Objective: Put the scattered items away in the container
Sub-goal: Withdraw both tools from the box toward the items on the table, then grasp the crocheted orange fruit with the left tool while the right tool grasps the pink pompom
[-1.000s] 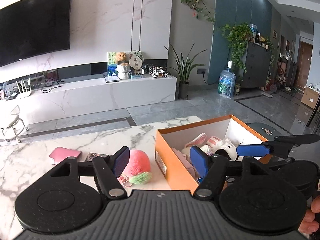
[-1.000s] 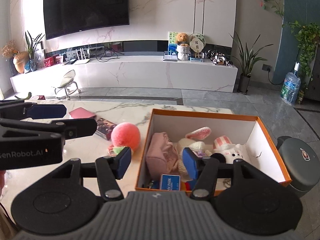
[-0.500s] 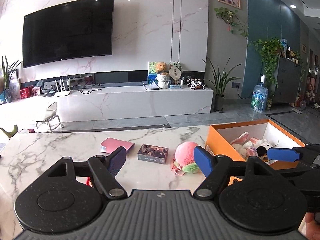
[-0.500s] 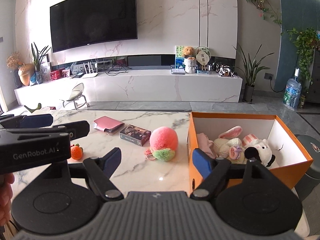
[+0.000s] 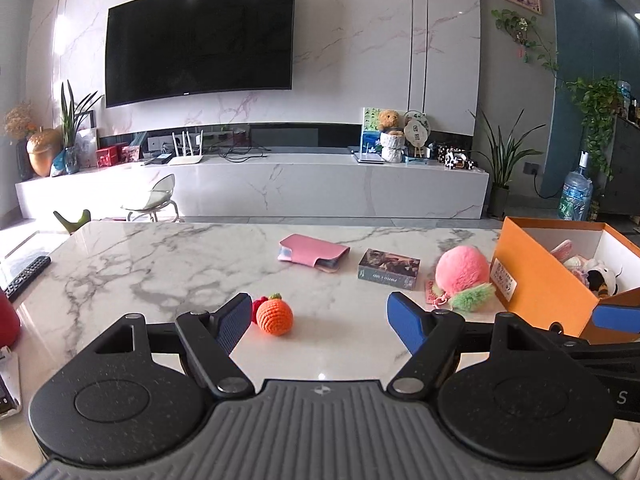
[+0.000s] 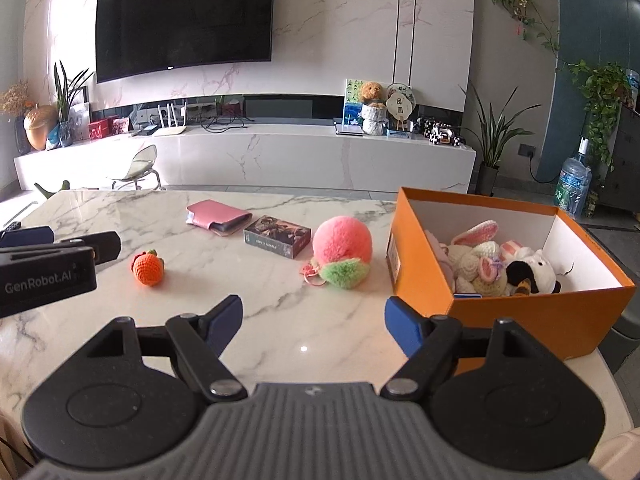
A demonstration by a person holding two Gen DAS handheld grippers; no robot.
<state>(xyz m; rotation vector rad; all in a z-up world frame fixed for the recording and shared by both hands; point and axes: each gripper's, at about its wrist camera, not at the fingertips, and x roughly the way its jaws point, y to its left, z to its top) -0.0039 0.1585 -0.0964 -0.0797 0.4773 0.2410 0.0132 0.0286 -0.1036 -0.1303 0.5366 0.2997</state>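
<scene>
An orange box (image 6: 536,316) (image 5: 536,280) stands at the table's right end, holding several plush toys (image 6: 496,264). On the marble top lie a crocheted orange fruit (image 5: 274,316) (image 6: 148,267), a pink fluffy peach (image 5: 460,276) (image 6: 342,250), a dark card box (image 5: 389,269) (image 6: 277,236) and a pink wallet (image 5: 314,252) (image 6: 218,218). My left gripper (image 5: 318,322) is open, low over the table, the fruit just inside its left finger. My right gripper (image 6: 314,320) is open with nothing between its fingers, just left of the box's near corner.
A black remote (image 5: 24,276) and a red object (image 5: 8,320) sit at the table's left edge. Beyond the table are a white media console (image 6: 280,156), a small chair (image 5: 154,200), a wall TV, plants and a water bottle (image 6: 574,188).
Both grippers have pulled back and swung left, away from the orange box. The fruit, wallet and card box have come into view, and the fruit now lies near my left gripper.
</scene>
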